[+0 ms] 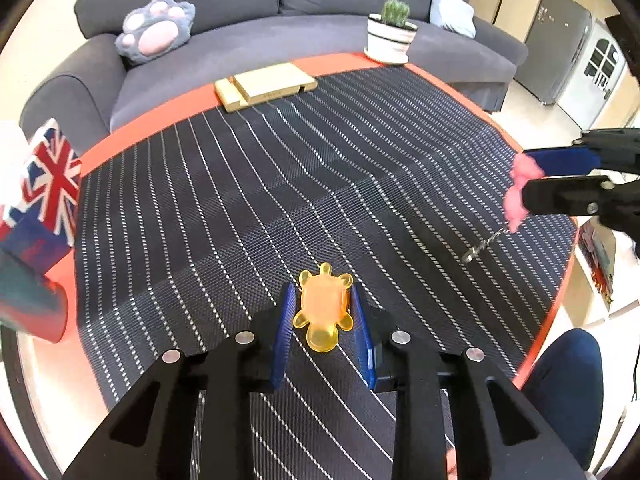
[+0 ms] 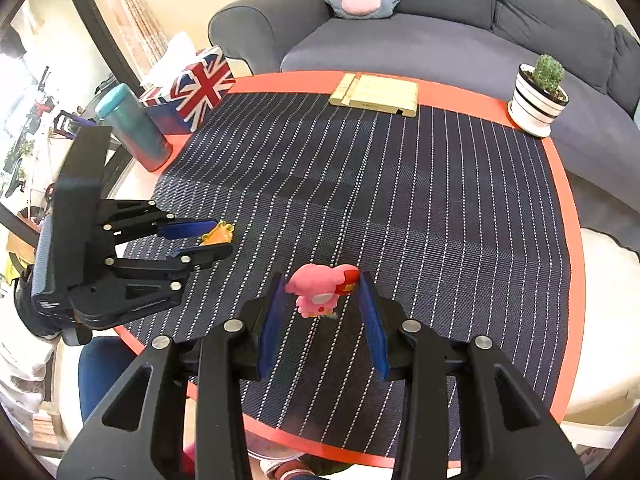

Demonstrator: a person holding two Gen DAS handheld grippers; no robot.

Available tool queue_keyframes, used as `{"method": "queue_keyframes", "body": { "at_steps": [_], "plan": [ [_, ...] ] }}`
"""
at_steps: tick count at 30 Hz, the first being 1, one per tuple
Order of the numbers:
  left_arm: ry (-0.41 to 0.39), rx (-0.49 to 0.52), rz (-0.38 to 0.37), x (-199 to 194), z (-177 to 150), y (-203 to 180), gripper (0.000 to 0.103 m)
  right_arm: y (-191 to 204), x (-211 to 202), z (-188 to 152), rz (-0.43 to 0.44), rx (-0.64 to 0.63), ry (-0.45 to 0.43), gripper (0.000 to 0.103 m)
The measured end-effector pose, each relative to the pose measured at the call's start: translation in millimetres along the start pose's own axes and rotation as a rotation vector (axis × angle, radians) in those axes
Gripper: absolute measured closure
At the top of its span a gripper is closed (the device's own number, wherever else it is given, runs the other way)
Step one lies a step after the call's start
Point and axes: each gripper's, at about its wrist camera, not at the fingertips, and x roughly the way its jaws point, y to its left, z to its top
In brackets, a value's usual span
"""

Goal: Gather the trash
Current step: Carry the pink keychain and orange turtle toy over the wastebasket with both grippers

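A translucent orange turtle toy [image 1: 323, 309] lies on the dark striped mat between the blue pads of my left gripper [image 1: 323, 294]. The pads touch its sides and the gripper is shut on it. The turtle also shows in the right wrist view [image 2: 218, 234], held in the left gripper [image 2: 218, 236]. A pink figure keychain [image 2: 320, 290] stands between the pads of my right gripper [image 2: 322, 284]; the jaws stand wide with gaps on both sides, so it is open. In the left wrist view the pink figure [image 1: 520, 190] sits at the right gripper [image 1: 524, 172], its metal chain [image 1: 482, 246] trailing on the mat.
The round table has an orange rim [image 2: 560, 184]. A Union Jack tissue box [image 2: 192, 88] and a teal-red tumbler [image 2: 136, 132] stand at the left. A wooden stand [image 2: 376, 94] and a potted cactus [image 2: 538, 94] sit at the far edge. A grey sofa lies beyond.
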Motion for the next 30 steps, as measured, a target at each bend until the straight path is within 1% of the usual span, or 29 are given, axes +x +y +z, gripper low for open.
{"method": "queue_keyframes", "body": {
  "at_steps": [6,15,23,26,30],
  "plan": [
    [-0.062,0.004,-0.004,-38,-12,-14,0.075,14,-21,-16,0.012,-0.012,-0.042,0.066],
    [-0.139,0.042,-0.019,-88,-51,-42,0.075,39,-54,-57,0.014,-0.049,-0.096,0.066],
    [-0.186,0.041,-0.041,-115,-83,-56,0.075,65,-82,-99,0.017,-0.081,-0.136,0.066],
    [-0.196,0.036,-0.048,-121,-92,-60,0.075,72,-87,-110,0.016,-0.090,-0.143,0.066],
    [-0.205,0.036,-0.052,-127,-104,-66,0.075,79,-91,-126,0.038,-0.087,-0.147,0.066]
  ]
}}
